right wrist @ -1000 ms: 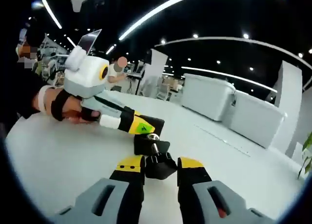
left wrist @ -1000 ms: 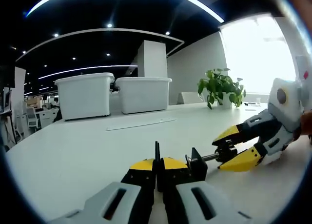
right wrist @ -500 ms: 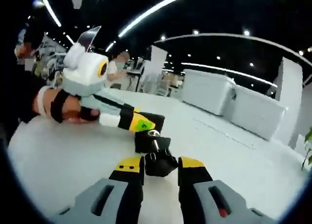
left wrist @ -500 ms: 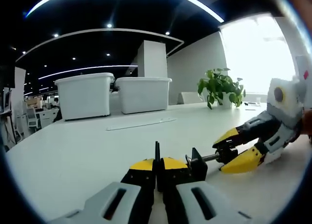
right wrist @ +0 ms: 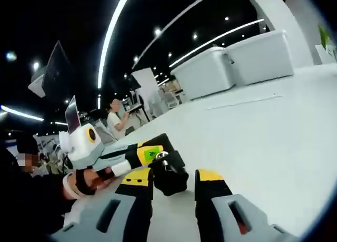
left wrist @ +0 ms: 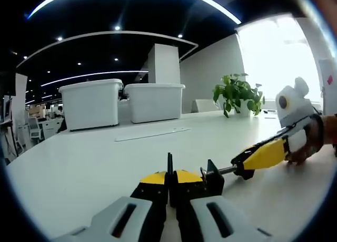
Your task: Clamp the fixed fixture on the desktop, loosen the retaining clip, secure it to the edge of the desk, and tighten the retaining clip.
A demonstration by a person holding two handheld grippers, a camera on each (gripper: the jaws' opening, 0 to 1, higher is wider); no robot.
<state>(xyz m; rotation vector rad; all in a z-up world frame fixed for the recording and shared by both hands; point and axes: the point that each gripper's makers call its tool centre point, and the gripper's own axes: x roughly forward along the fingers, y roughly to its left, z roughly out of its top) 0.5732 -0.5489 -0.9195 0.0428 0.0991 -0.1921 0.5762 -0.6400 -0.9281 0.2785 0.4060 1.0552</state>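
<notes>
The black fixture (left wrist: 213,180) lies on the white desk (left wrist: 79,168), its thin plate standing between my left gripper's (left wrist: 169,177) yellow tips, which are shut on it. A metal screw rod (left wrist: 226,171) runs from the fixture to a black knob (left wrist: 243,169). My right gripper (left wrist: 248,164) comes in from the right, seen edge-on, and is shut on that knob. In the right gripper view the knob (right wrist: 168,180) sits between my right gripper's (right wrist: 171,177) yellow tips. Just beyond it are the fixture's body (right wrist: 176,160) and the left gripper (right wrist: 152,151), held by a gloved hand (right wrist: 87,181).
Two white lidded bins (left wrist: 92,102) (left wrist: 155,100) stand at the desk's far side, with a flat strip (left wrist: 152,134) lying in front of them. A potted plant (left wrist: 238,93) is at the back right. A person (right wrist: 116,118) sits at another desk in the background.
My right gripper has rolled about its own axis while on the knob, so its jaws now look edge-on and its view has tilted. The left gripper and fixture have stayed put.
</notes>
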